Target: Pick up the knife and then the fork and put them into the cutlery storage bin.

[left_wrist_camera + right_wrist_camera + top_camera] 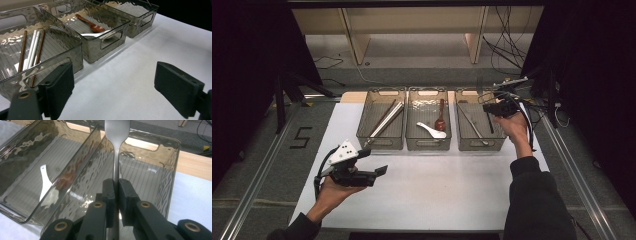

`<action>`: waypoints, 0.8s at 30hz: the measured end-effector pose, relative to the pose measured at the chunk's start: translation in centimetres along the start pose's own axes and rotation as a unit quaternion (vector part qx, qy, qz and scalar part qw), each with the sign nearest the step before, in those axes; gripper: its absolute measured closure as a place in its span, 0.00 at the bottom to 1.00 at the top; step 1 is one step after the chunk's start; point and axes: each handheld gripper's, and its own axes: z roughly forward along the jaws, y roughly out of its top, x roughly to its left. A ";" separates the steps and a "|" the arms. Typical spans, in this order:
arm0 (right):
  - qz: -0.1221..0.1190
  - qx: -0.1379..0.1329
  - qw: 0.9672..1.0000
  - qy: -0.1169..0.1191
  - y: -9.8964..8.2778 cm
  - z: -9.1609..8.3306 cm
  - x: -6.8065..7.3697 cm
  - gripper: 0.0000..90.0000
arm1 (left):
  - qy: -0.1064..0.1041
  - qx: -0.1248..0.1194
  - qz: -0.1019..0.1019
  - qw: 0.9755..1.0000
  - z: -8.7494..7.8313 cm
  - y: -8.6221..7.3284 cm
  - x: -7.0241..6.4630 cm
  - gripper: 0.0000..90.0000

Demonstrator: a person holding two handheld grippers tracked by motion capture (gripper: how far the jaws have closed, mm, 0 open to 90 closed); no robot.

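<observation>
Fork: clamped by its handle between right gripper jaws, above right bin.
Left gripper: jaws stood apart, nothing held.

Left hand came in from the bottom-left corner, palm up, cradling the left gripper low over the near side, jaws pointing roughly rightward and level. Jaws stood wide apart in the left gripper view, nothing between the pads. Right arm, in a dark sleeve, reached forward up the right side, wrist bent inward, right hand wrapped round the right gripper held higher up. Jaws there nearly together, pads pinching a thin metal utensil handle standing upright between them.
</observation>
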 end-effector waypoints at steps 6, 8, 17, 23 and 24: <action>-0.003 0.007 1.000 -0.002 -0.5 0.7 0.2 0.94 | 0.000 0.000 0.000 1.000 0.0 0.0 0.0 0.17; -0.002 0.011 1.000 -0.002 -0.7 0.9 0.2 0.94 | 0.000 0.000 0.000 1.000 0.0 0.0 0.0 0.17; -0.004 0.015 1.000 -0.001 -0.7 1.3 0.6 0.94 | -0.001 0.000 0.000 1.000 0.0 0.0 0.0 0.17; -0.003 0.023 1.000 -0.007 -1.3 1.6 0.4 0.94 | -0.001 0.000 0.001 1.000 0.0 0.0 0.0 0.17; -0.002 0.026 1.000 -0.007 -1.3 1.6 0.4 0.94 | 0.000 0.001 0.002 1.000 0.0 0.0 0.0 0.17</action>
